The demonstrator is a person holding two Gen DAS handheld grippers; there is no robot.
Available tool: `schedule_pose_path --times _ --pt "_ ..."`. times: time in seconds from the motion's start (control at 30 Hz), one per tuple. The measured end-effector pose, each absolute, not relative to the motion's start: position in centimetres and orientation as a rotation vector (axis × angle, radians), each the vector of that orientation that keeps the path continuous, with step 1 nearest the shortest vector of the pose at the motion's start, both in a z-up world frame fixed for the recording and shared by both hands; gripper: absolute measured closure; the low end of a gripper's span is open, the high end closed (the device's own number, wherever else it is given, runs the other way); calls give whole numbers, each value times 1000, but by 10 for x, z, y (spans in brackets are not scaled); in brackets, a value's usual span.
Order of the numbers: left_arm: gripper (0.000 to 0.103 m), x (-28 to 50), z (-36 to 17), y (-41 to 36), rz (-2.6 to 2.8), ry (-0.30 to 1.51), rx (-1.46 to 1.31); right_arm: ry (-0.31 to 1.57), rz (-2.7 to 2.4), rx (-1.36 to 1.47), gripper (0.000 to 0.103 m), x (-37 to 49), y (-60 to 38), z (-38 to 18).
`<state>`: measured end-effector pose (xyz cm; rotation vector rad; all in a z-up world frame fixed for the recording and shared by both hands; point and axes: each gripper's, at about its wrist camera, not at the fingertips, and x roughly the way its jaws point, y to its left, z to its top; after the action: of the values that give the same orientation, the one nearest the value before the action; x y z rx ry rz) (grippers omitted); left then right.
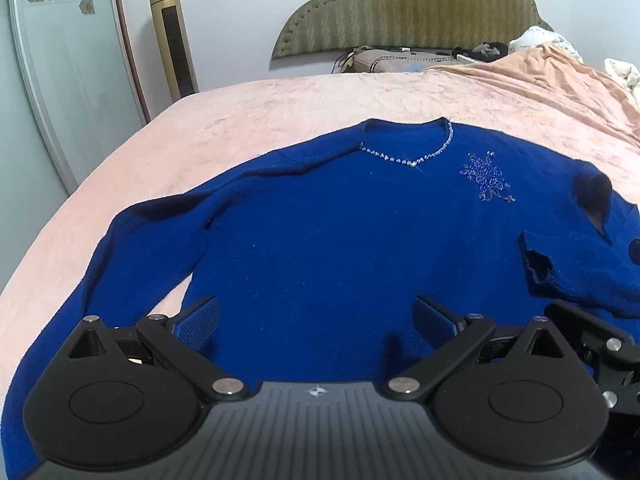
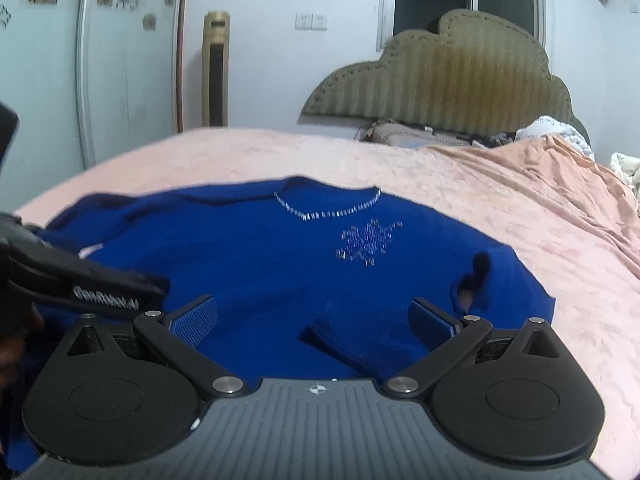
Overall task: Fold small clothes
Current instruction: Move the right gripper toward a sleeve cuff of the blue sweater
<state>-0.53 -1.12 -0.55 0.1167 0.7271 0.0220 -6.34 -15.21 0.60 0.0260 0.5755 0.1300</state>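
Observation:
A royal-blue sweater (image 1: 320, 232) with a beaded neckline and a beaded motif lies front up on the pink bed (image 1: 248, 112). Its left sleeve runs down along the body. Its right sleeve is folded in over the body, cuff (image 1: 536, 256) on top. My left gripper (image 1: 316, 320) is open above the sweater's lower body, holding nothing. My right gripper (image 2: 314, 320) is open above the sweater (image 2: 260, 264), over the folded-in sleeve cuff (image 2: 344, 344), holding nothing. The left gripper's body (image 2: 80, 284) shows at the left edge of the right wrist view.
A padded olive headboard (image 1: 412, 8) stands at the far end, with pillows and a heaped orange blanket (image 1: 552, 72) on the right. A gold tower fan (image 1: 172, 40) and a glass wardrobe door (image 1: 60, 80) stand left of the bed.

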Motion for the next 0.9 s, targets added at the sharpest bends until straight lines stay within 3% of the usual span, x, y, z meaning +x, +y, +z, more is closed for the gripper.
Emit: schedule_pose_path --times 0.23,0.37,0.9 --pt "0 -1 -9 -9 47 750 114 575 131 13 0 -114 -182 11" --pt "0 1 -12 -8 69 764 118 585 122 23 0 -71 -194 9" --pt "0 4 -20 -6 105 795 124 566 131 16 0 -60 -181 0"
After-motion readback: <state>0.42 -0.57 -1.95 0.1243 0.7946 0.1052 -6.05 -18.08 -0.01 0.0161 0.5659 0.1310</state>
